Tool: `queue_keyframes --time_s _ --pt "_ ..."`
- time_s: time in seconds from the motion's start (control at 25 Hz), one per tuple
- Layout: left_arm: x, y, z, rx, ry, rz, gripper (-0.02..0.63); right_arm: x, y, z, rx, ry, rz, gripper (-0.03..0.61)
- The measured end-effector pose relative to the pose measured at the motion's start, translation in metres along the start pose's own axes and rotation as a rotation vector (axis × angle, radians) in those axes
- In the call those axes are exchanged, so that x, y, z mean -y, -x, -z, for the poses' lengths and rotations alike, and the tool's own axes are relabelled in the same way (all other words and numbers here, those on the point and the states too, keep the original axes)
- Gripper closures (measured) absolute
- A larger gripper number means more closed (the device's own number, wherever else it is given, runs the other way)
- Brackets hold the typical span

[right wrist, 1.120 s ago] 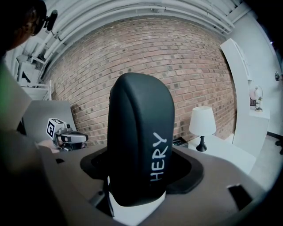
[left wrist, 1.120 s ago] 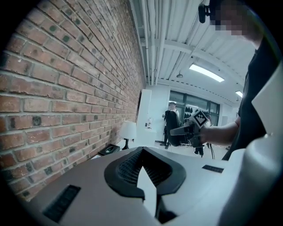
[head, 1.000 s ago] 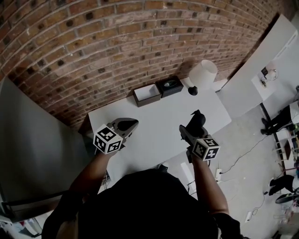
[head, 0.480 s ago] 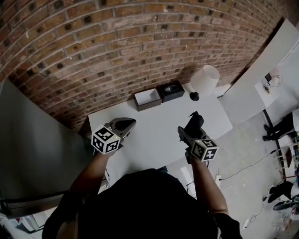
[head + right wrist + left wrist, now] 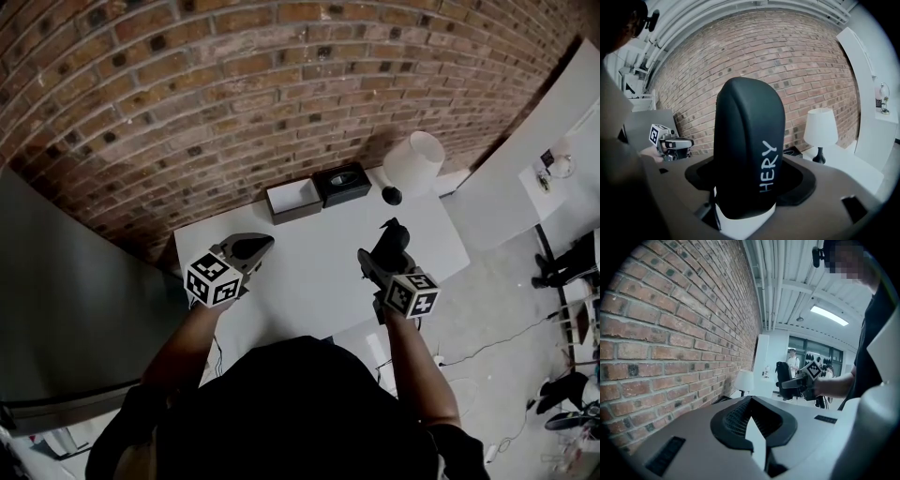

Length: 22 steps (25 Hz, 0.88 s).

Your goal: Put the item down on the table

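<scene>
My right gripper [image 5: 392, 236] hangs above the right half of the white table [image 5: 309, 272]. It is shut on a tall black item [image 5: 749, 154] with a rounded top and white letters down its side, held upright between the jaws. In the head view the item [image 5: 388, 247] shows as a dark shape clear of the tabletop. My left gripper [image 5: 251, 247] hovers over the table's left part. Its grey jaws meet at the tips [image 5: 751, 398] with nothing between them.
An open box with a white inside [image 5: 293, 199] and a black box [image 5: 341, 183] stand at the table's back edge by the brick wall. A white lamp [image 5: 411, 161] stands at the back right corner. A grey panel [image 5: 75, 300] stands on the left.
Both grippers have drifted slightly towards the wall over the table. The right gripper's hold on the black item is unchanged.
</scene>
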State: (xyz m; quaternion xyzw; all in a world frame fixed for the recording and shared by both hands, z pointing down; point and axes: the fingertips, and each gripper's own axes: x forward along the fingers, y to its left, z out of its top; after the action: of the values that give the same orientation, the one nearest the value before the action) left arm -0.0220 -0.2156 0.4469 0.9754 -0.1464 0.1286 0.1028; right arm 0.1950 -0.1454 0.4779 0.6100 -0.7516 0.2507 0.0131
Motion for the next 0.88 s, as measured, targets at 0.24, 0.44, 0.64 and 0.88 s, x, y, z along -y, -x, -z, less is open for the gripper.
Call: queue_keyframes --time_s 0.24,0.44,0.64,0.88 --pt "-0.007 -0.016 -0.001 -0.004 0.012 -0.015 0.597 0.018 -0.011 -0.003 -0.018 0.002 -0.007 0.233" --pt "-0.005 -0.028 0.003 -0.014 0.027 -0.016 0.598 0.032 -0.015 0.005 -0.056 -0.005 -0.005 0.233" --pt "-0.006 -0.034 0.007 -0.024 0.041 -0.029 0.598 0.045 -0.020 0.012 -0.078 -0.013 -0.012 0.233" --pt "-0.009 -0.035 0.015 -0.041 0.058 -0.046 0.598 0.067 -0.027 0.027 -0.108 0.004 0.015 0.233"
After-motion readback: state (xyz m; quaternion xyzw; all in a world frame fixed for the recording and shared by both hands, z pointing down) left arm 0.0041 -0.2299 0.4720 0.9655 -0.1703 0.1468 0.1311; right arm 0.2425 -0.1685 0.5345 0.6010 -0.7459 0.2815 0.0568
